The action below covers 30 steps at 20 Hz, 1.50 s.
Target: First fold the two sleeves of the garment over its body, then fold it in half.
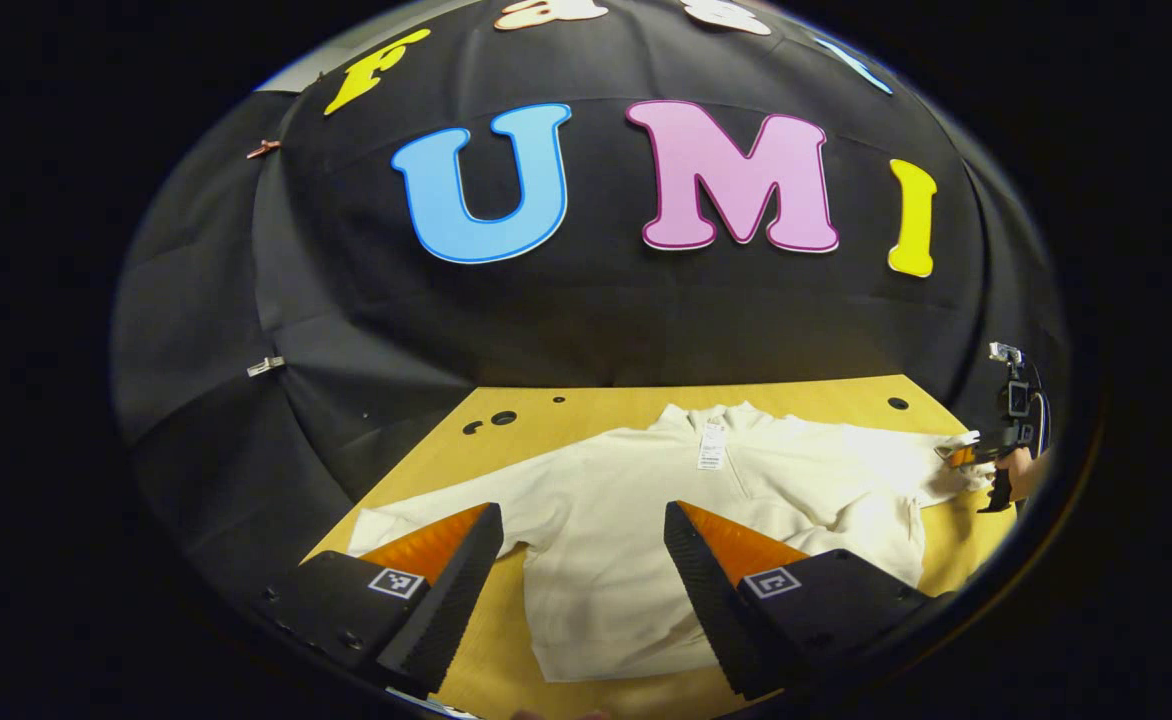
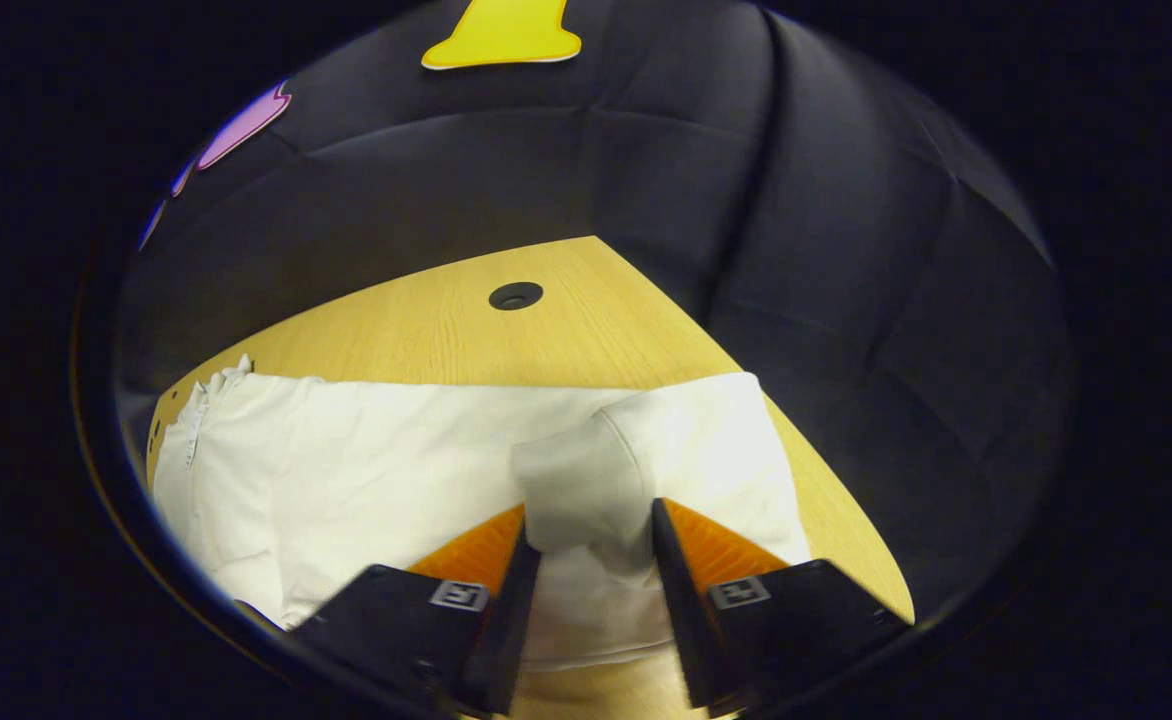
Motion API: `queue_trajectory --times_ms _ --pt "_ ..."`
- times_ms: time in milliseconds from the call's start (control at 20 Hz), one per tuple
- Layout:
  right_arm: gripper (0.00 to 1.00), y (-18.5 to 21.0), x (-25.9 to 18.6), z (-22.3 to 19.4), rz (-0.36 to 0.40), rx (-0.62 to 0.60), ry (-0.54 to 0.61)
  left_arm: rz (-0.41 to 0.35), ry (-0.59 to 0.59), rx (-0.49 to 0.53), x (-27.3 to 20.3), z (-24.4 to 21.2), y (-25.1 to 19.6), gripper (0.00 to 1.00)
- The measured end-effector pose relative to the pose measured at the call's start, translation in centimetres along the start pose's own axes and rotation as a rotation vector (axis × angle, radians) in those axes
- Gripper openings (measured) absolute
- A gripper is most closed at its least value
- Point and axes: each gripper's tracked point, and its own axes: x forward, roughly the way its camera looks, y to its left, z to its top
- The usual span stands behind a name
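Note:
A cream long-sleeved garment (image 1: 646, 510) lies flat on the wooden table (image 1: 586, 410), collar toward the wall, a white tag at the neck. My left gripper (image 1: 581, 540) hovers open above the garment's body, its fingers wide apart, holding nothing. Its left sleeve (image 1: 416, 525) stretches out flat under the left finger. In the right gripper view, my right gripper (image 2: 591, 545) is shut on the cuff of the other sleeve (image 2: 586, 490), raised off the cloth and bent back over itself. That same gripper (image 1: 966, 455), with the hand holding it, appears at the far right of the left gripper view.
Round holes dot the table (image 2: 426, 330) near its back edge, such as one hole (image 2: 515, 295) behind the sleeve. The black booth wall closes in behind and on both sides. The table's right edge runs close beside the held sleeve.

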Motion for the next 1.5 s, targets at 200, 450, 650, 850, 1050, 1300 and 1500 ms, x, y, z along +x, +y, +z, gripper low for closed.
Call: queue_trajectory --times_ms 200,450,650,850,1050,1300,1500 --pt "0.14 0.1 0.0 0.4 0.009 0.054 0.010 -0.027 0.010 0.022 -0.1 0.0 -0.5 1.00" --pt "0.08 0.6 -1.6 1.9 0.007 0.051 -0.024 -0.041 0.023 -0.012 0.4 -0.1 0.0 1.00" --pt "0.07 1.2 -3.9 5.6 0.010 0.053 -0.094 -0.037 0.017 -0.048 0.6 0.2 1.7 1.00" --pt "0.07 4.0 -7.4 10.4 0.051 0.048 -0.176 -0.019 0.007 -0.086 0.6 0.1 3.9 1.00" --pt "0.07 9.6 -10.3 13.6 0.128 0.025 -0.234 0.013 -0.023 -0.119 -0.1 0.0 6.9 1.00" --pt "0.07 18.0 -13.7 16.3 0.229 -0.017 -0.279 0.051 -0.021 -0.151 -1.0 -1.8 10.5 1.00" --pt "0.07 25.1 -16.0 17.3 0.312 -0.092 -0.314 0.093 -0.021 -0.161 -1.9 -2.9 13.0 1.00"
